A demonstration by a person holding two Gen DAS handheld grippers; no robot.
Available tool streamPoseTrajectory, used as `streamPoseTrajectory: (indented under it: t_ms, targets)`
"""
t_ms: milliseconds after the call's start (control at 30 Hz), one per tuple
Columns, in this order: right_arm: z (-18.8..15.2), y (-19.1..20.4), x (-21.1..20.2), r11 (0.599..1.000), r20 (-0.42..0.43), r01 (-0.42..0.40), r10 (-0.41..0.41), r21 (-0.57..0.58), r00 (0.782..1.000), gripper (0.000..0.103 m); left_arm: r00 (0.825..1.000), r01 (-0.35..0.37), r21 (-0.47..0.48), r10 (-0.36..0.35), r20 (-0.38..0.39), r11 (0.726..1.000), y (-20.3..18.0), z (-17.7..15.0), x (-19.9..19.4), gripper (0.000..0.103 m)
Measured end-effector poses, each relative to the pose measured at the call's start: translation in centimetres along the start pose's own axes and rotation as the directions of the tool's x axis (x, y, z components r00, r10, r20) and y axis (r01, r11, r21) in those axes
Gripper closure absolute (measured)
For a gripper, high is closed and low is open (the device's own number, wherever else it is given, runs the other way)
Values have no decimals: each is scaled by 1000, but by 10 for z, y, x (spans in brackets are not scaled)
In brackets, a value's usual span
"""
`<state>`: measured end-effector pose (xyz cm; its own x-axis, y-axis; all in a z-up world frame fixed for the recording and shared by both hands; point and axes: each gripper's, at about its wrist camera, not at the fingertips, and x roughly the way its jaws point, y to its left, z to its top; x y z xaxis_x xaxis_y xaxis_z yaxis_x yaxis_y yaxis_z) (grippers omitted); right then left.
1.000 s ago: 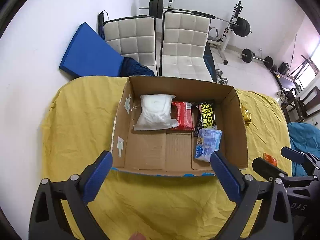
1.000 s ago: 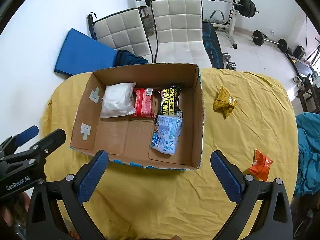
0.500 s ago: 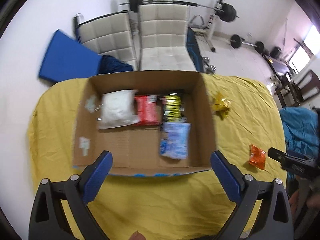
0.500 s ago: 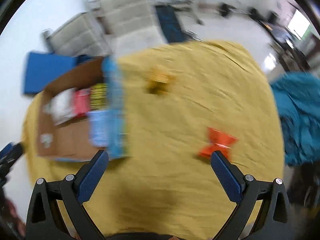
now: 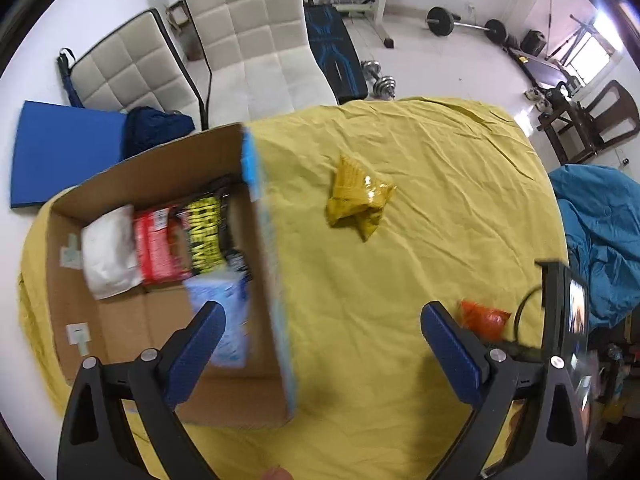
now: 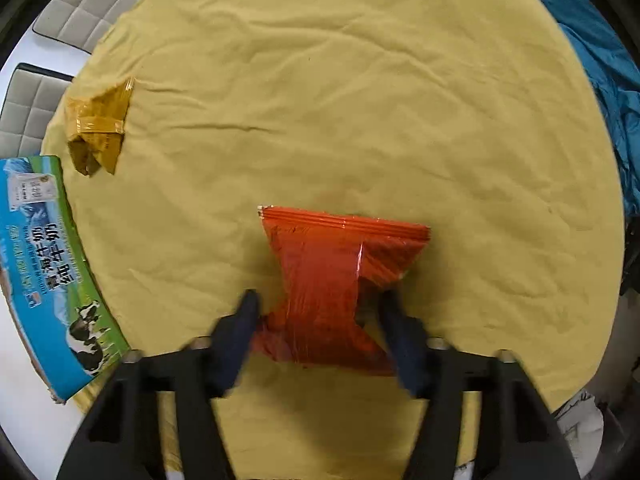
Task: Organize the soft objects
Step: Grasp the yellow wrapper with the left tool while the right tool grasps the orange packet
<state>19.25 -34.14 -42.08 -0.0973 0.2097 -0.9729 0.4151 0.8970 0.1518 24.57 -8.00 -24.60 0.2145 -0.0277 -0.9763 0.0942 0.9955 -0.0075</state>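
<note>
Our right hand-held gripper point(image 6: 320, 320) had its fingers on either side of the orange snack packet point(image 6: 340, 280), which lay flat on the yellow-covered tabletop point(image 6: 360, 100) well apart from the cardboard box point(image 5: 160, 184). The packet's waist was pinched narrow between the jaws, so we judged them to be closing on it, though motion blur kept us from telling whether the grip was firm. Our left hand-held gripper point(image 5: 320, 340) hung wide open and empty over the box's right wall.

The main risk, as we saw it, was the slick, crinkled film sliding out once we lifted, since we held only the near end and the far, heavier end would droop. A low pinch might also catch the loose yellow cloth and drag it. The yellow snack packet point(image 5: 358, 200) was still lying out on the cloth near the box, not yet put away; inside the box lay a white pouch point(image 5: 110, 252), a red pack point(image 5: 156, 246), a black-and-yellow pack point(image 5: 204, 236) and a blue packet point(image 5: 224, 300).
</note>
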Motion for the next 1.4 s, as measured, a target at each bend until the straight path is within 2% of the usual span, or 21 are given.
streamPoseTrajectory:
  t_ms: [33,100,167,200,300,533,767,800,900,1033,1100,1233,1400]
  targets:
    - [1,-1,-1,1000,9,15,-15,-11,1000,62,1000,12,-15,-12,-12,1000,-4,8,6,3]
    - [4,-3,-6,999,20,16,-16,-35,1000,67,999,33,-57,-35,-31,998,-9,24,16,3]
    - [10,-6,-15,999,29,11,-9,-52,1000,68,996,57,-100,-63,-64,993,-11,37,29,3]
    - [14,-10,-22,998,43,10,-7,-59,999,68,991,86,-139,-100,-93,987,-11,45,40,3]
    - [30,-20,-39,998,74,8,-4,-66,997,68,978,119,-214,-151,-142,970,-14,64,66,3]
    - [75,-39,-65,998,128,18,-10,-67,992,68,954,59,-338,-153,-259,939,-12,96,134,3]
    - [110,-43,-71,998,129,10,-1,-70,992,68,935,-40,-305,-72,-347,952,-19,112,180,4]
    - [111,-44,-70,998,126,7,2,-69,992,68,935,-43,-298,-67,-348,953,-21,112,184,12]
    - [112,-46,-65,998,115,7,1,-68,993,68,937,-36,-262,-58,-344,964,-28,114,191,26]
    - [115,-42,-54,996,93,22,-14,-83,996,68,955,-16,-186,-40,-295,982,-40,113,185,36]
    - [114,-42,-52,994,77,30,-22,-103,997,68,957,7,-155,-52,-285,988,-45,106,178,49]
    - [106,-40,-48,990,51,27,-21,-138,998,68,957,43,-120,-75,-279,992,-48,81,169,51]
    - [99,-44,-45,989,43,26,-20,-143,999,68,960,67,-145,-103,-261,987,-40,65,159,52]
